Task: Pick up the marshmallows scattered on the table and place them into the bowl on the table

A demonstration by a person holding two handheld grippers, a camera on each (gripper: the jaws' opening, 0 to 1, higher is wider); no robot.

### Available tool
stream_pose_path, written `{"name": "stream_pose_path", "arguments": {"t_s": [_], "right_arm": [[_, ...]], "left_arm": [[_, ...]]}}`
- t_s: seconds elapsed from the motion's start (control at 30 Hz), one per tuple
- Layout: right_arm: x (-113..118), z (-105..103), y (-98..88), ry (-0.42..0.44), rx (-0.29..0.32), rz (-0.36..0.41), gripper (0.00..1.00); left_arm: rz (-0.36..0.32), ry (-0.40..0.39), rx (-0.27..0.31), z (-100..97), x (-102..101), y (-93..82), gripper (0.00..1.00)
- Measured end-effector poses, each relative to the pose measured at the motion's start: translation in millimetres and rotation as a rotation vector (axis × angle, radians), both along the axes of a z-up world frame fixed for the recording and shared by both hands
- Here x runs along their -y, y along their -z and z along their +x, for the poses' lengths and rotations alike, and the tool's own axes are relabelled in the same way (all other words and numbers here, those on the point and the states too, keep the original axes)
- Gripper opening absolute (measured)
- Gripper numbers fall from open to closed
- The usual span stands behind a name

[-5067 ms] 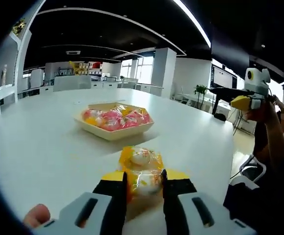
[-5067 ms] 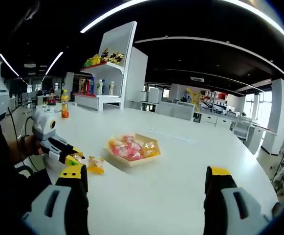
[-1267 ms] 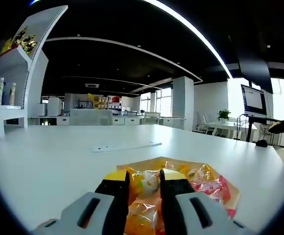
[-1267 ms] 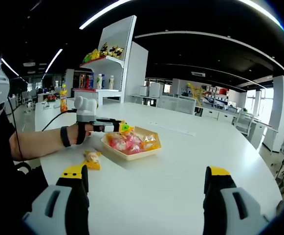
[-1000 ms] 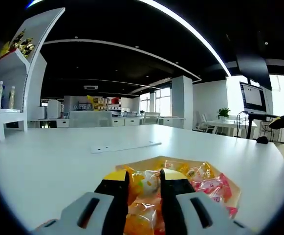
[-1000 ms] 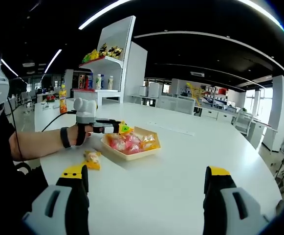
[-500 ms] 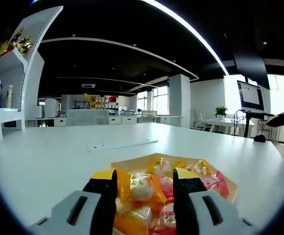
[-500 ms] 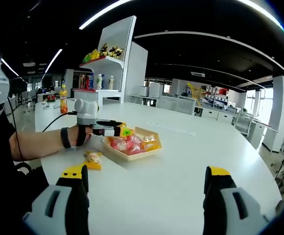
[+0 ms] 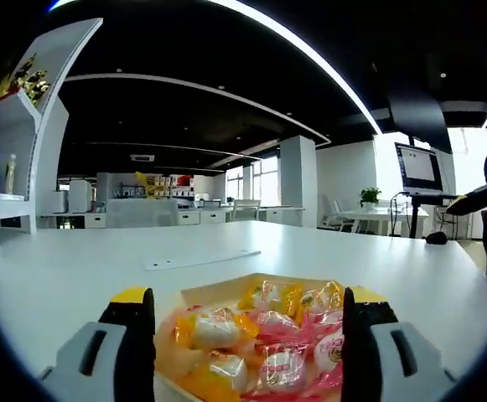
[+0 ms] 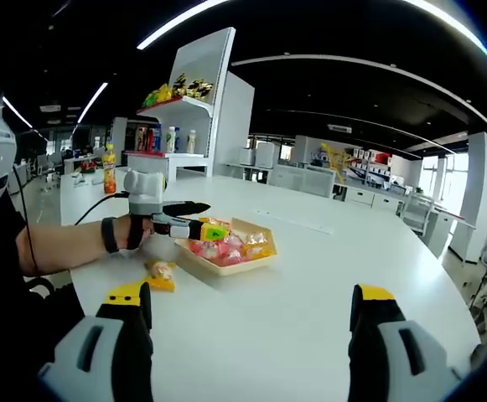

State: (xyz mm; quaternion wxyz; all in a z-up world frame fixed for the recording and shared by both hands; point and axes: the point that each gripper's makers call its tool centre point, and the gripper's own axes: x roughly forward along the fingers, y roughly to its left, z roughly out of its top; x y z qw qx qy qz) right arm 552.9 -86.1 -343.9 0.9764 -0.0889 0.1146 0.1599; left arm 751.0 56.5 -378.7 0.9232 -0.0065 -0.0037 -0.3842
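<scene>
A shallow tan bowl [image 10: 251, 260] on the white table holds several wrapped marshmallows in yellow and pink wrappers [image 9: 260, 339]. My left gripper [image 9: 248, 322] hangs just over the bowl [image 9: 214, 289], jaws wide open, with a yellow-wrapped marshmallow [image 9: 212, 327] lying in the bowl between them. In the right gripper view the left gripper [image 10: 197, 224] reaches over the bowl's near-left rim. One yellow-wrapped marshmallow [image 10: 160, 274] lies on the table left of the bowl. My right gripper [image 10: 247, 318] stands open and empty, well short of the bowl.
A person's forearm with a black wristband [image 10: 109, 235] holds the left gripper. A white shelf unit with bottles and snacks [image 10: 176, 142] stands at the back left. An orange bottle [image 10: 109, 177] stands on the table's far left. A flat white strip [image 9: 199, 259] lies beyond the bowl.
My left gripper has opened and let its yellow-wrapped marshmallow drop into the bowl. The right gripper has stayed still and open.
</scene>
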Motion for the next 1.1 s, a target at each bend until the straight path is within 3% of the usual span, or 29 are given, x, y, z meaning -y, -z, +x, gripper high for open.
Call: {"name": "stream_pose_path", "arguments": {"t_s": [0.17, 0.37, 0.53, 0.7, 0.83, 0.93, 1.0, 1.1], "right_arm": [[1.7, -3.0, -1.7, 0.006, 0.003, -0.003, 0.96], [3.6, -5.4, -3.9, 0.012, 0.004, -0.009, 0.96], [6.1, -6.8, -5.2, 0.02, 0.001, -0.02, 0.96], [0.8, -6.8, -7.6, 0.012, 0.008, -0.023, 0.96], [-2.4, -7.4, -7.9, 0.004, 0.011, -0.019, 0.96], [-3.3, -8.1, -7.5, 0.002, 0.011, -0.016, 0.96], [-3.9, -9.0, -7.0, 0.001, 0.013, -0.016, 0.96], [-5.2, -10.5, -6.4, -0.003, 0.013, -0.017, 0.96]], "left_arm": [[0.006, 0.034, -0.036, -8.0, 3.4, 4.2, 0.95], [0.023, 0.083, -0.001, -29.5, 0.7, -3.4, 0.95], [0.03, 0.106, 0.016, -49.0, -12.3, -10.0, 0.95], [0.085, 0.133, 0.012, -73.6, -23.8, -5.4, 0.95], [0.039, 0.195, -0.016, -101.8, -31.7, -12.4, 0.95], [0.078, 0.183, 0.012, -113.1, -43.6, -10.6, 0.95], [0.139, 0.158, 0.036, -119.0, -57.0, -6.9, 0.95], [0.159, 0.153, 0.044, -129.8, -70.7, -6.6, 0.95]]}}
